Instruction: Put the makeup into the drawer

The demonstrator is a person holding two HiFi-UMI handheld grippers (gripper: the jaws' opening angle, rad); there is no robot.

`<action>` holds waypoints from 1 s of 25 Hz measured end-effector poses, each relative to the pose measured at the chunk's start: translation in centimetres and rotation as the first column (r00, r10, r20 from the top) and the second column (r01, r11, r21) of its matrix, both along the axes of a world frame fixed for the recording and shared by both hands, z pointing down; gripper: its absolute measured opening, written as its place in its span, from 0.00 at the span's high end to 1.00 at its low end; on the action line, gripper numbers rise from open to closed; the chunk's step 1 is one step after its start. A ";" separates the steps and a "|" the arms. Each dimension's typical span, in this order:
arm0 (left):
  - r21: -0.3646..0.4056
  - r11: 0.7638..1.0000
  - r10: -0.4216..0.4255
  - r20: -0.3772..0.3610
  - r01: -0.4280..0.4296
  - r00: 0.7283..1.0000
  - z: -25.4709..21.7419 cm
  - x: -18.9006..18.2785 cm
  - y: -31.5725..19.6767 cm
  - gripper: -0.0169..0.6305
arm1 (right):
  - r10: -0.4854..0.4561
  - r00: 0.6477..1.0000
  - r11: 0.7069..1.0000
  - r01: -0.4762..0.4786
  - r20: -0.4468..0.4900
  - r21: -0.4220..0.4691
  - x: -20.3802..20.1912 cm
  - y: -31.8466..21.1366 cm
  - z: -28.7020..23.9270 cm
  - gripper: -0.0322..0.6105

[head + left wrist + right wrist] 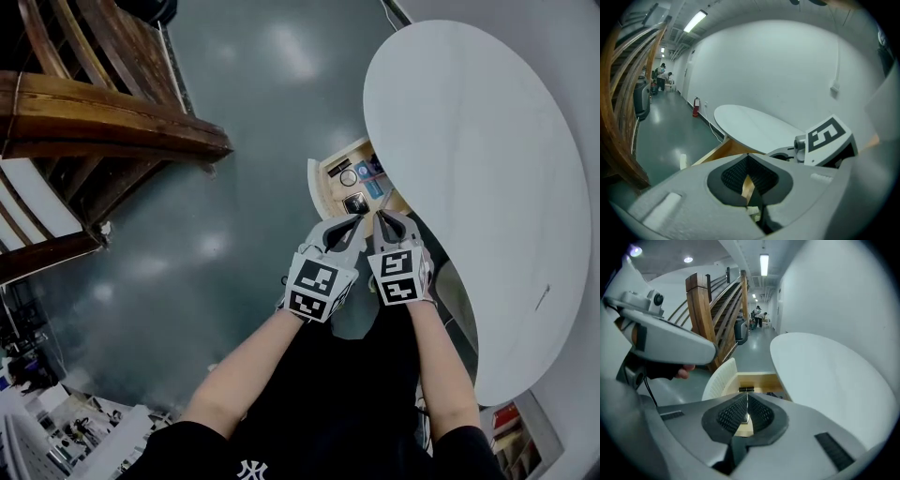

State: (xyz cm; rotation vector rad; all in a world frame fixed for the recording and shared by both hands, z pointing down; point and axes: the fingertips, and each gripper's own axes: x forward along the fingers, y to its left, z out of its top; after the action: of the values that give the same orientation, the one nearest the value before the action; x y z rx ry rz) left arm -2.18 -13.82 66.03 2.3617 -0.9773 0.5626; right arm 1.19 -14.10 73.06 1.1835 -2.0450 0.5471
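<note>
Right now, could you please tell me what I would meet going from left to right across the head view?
Stairs → left gripper → right gripper → table.

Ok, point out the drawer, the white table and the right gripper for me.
drawer (313,189): head view, on its white front panel.
white table (469,169): head view, on the bare top.
right gripper (381,216): head view, at the tips of its closed fingers.
</note>
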 end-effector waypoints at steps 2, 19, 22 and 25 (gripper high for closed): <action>0.002 1.000 0.000 -0.002 0.000 1.000 -1.3 -0.1 0.2 0.96 | 0.018 0.999 1.000 -0.018 0.030 0.019 -0.1 0.0 -2.2 0.92; 0.127 0.992 -0.002 -0.057 0.009 0.998 -14.9 -0.1 0.6 0.96 | 0.042 0.983 0.970 -0.083 0.178 0.228 -0.4 -0.7 -21.0 0.93; 0.150 0.989 -0.005 -0.070 0.015 0.998 -17.3 -0.1 0.6 0.96 | 0.042 0.981 0.961 -0.092 0.191 0.261 -0.2 -0.6 -23.5 0.93; 0.170 0.985 -0.002 -0.087 0.017 0.996 -19.9 -0.1 1.0 0.96 | 0.044 0.977 0.950 -0.105 0.208 0.294 -0.1 0.0 -26.4 0.93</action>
State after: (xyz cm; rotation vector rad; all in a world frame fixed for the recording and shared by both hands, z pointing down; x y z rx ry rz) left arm -2.26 -12.85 46.11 2.5072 -1.0337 0.3826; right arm 1.12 -14.08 46.67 1.4396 -2.3246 0.4091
